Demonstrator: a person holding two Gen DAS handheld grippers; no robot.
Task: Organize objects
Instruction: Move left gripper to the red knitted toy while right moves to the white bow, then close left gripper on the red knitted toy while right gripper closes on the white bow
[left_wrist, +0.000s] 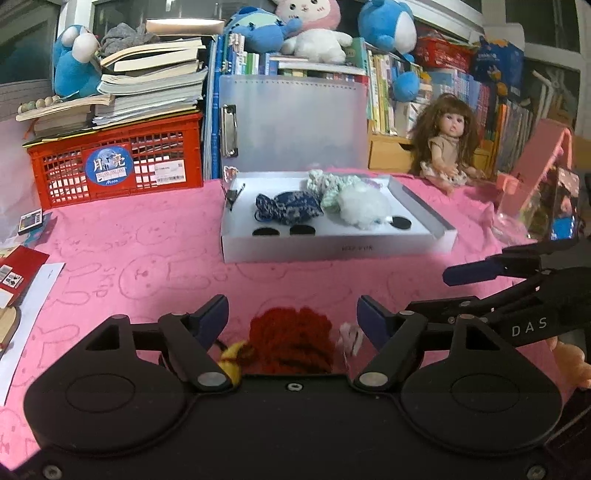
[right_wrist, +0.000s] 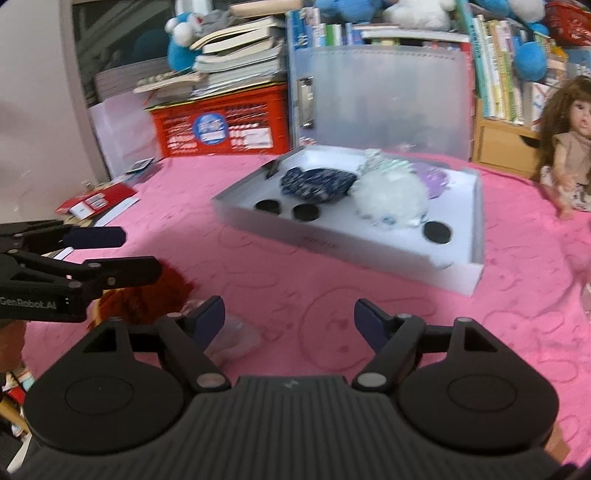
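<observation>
- While its jaws stand spread wide, the left hand-held gripper (left_wrist: 291, 319) hovers low over the pink cloth (left_wrist: 147, 266) of the desk, with a red knitted item (left_wrist: 291, 343) lying between its 2 fingers; neither blue pad touches the yarn.
- A yellow knitted bit (left_wrist: 232, 356) sits against the red item's left side, and a small pale tag (left_wrist: 349, 338) lies just beside its right.
- The right hand-held gripper (right_wrist: 290, 319) is also spread, holding nothing, above bare pink cloth to the right of the red item; in the left wrist view it shows at the right edge.
- Near its left finger a small clear packet (right_wrist: 240, 332) lies on the cloth, too blurred to identify.
- At the left edge of the desk lie a red card (left_wrist: 16, 273) and a white paper strip (left_wrist: 33, 306).
- Farther back sits a white tray (left_wrist: 332, 251), open at the top, with 3 dark round holes along its front floor.
- Inside it lie a dark blue knitted item (left_wrist: 288, 208), a white fluffy item (left_wrist: 364, 206), a mint-green knitted item (left_wrist: 332, 186) and, behind, a purple item (right_wrist: 430, 179).
- Behind the tray stands a translucent folder (left_wrist: 291, 122) with a metal clip.
- To its left a red crate (left_wrist: 114, 162) carries stacked books (left_wrist: 147, 85).
- To the right a doll (left_wrist: 447, 144) with long brown hair sits on the cloth.
- Plush toys (left_wrist: 310, 33) top the bookshelf at the back.
</observation>
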